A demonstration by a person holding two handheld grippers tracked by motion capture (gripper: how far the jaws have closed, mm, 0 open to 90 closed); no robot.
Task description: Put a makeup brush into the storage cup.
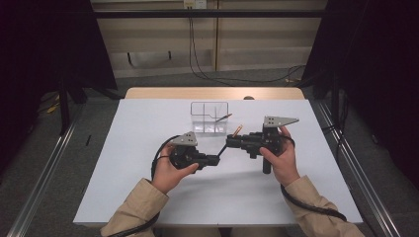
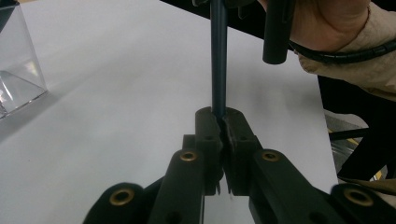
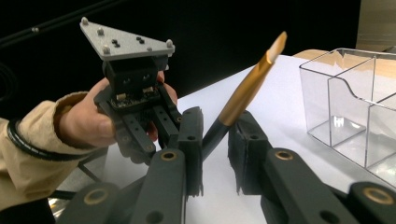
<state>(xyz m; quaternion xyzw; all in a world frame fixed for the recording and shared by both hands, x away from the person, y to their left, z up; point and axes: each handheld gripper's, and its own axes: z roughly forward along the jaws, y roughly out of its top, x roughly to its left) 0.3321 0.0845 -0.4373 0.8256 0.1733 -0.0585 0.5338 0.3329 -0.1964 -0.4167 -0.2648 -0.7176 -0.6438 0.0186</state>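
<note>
A makeup brush (image 1: 222,149) with a dark handle, a gold ferrule and a pale tip is held up off the white table between the two grippers. My left gripper (image 1: 216,159) is shut on the handle's end (image 2: 218,56), with its pads pinching it (image 2: 223,122). My right gripper (image 1: 230,141) has its jaws around the handle just below the ferrule (image 3: 243,95). In the right gripper view one pad (image 3: 194,140) touches the handle, and a narrow gap shows at the other, with the gripper's middle (image 3: 215,140) on the handle.
A clear plastic organizer (image 1: 210,118) with compartments stands on the table (image 1: 148,197) just beyond the grippers, and another brush (image 1: 223,117) leans in it. A person's hands in beige sleeves hold both grippers. Dark curtains flank the table, and cables lie on the floor behind.
</note>
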